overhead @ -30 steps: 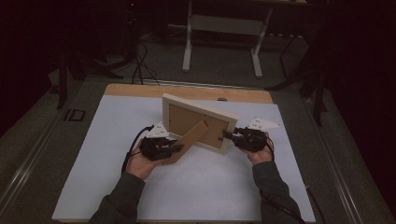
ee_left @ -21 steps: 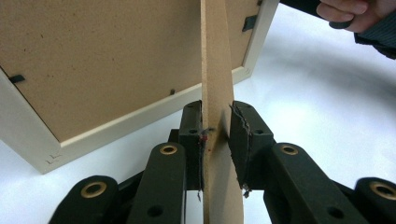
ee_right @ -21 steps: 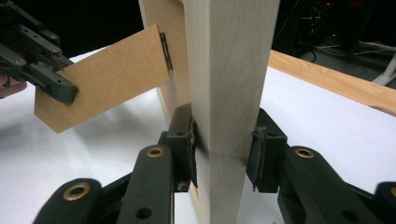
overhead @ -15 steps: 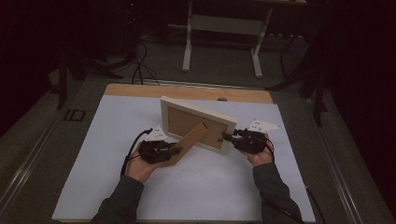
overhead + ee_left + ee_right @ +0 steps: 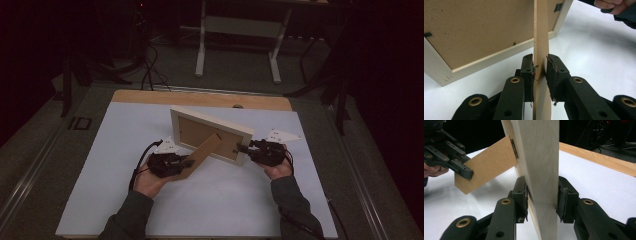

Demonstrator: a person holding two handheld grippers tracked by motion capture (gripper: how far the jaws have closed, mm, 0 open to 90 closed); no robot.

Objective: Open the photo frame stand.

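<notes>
Currently a wooden picture frame [image 5: 212, 134] is held near the middle of the white counter [image 5: 100, 150], back side toward the person, standing on its lower long edge and tilted back. Its long axis runs from upper left to lower right in the high view; the glass side faces away, toward the counter's wooden far strip [image 5: 200, 98].

The left gripper [image 5: 181, 163] is clamped on the free end of the cardboard easel stand [image 5: 541, 37], the pads pressing both faces of the strip. The stand juts out from the frame's back toward the person. The right gripper [image 5: 246, 149] is pinched on the frame's right-hand end [image 5: 541, 170], jaws straddling the wooden edge.

Risk, as judged: the stand is thin board hinged at the frame back; too much pull or twist from the left gripper could crease it or tear the hinge. The right grip is on a narrow edge only, so the frame could pivot or slip and drop face-down on the counter.
</notes>
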